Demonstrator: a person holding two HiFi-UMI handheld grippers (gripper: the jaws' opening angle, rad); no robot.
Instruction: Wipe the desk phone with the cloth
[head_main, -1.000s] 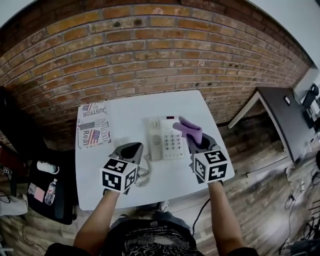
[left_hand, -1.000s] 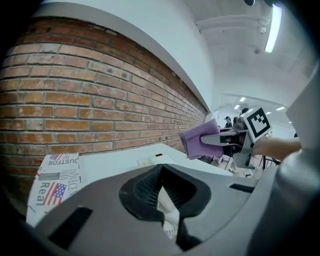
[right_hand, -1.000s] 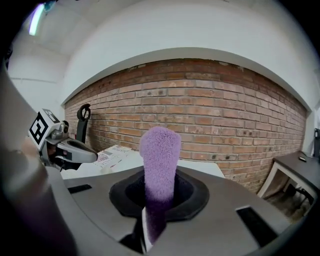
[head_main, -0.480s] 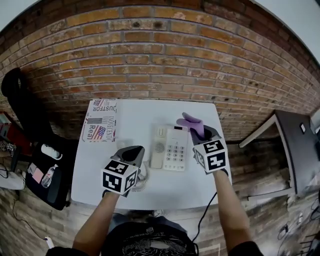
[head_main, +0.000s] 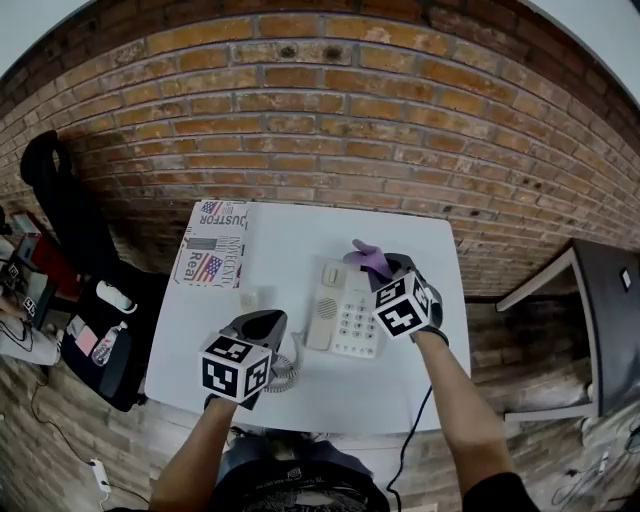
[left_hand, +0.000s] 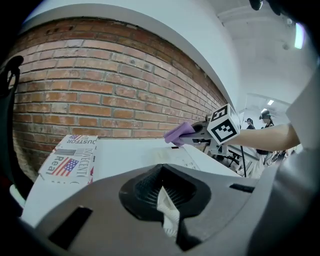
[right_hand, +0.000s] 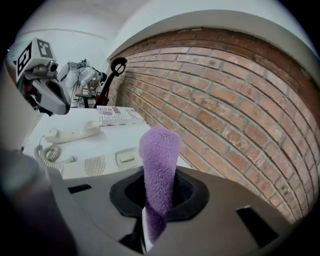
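the right gripper (head_main: 388, 274) pinches the purple cloth (head_main: 366, 261) so its loose end juts over the far edge of the desk phone (head_main: 352, 322) on the table (head_main: 285, 235), seemingly ready to rub, while the left gripper (head_main: 258, 328) hovers closed and empty near the handset (head_main: 322, 315).

I am looking down on a surface (head_main: 290, 240) that stands against a brick wall (head_main: 320, 120) behind it. A flat box (head_main: 212, 257) lies on its far left corner. The desk phone (head_main: 352, 318) lies right of centre, with the handset (head_main: 322, 305) along its left side and the coiled cord (head_main: 287, 365) trailing from its near left end. My left gripper (head_main: 262, 322) hangs over the near left part of the surface, just beside the cord. My right gripper (head_main: 388, 270) is above the phone's far right corner, and the cloth (head_main: 366, 260) gripped in it pokes out toward the wall. A bag (head_main: 105, 345) lies on the floor to the left. Another desk (head_main: 605, 300) stands well apart to the right.
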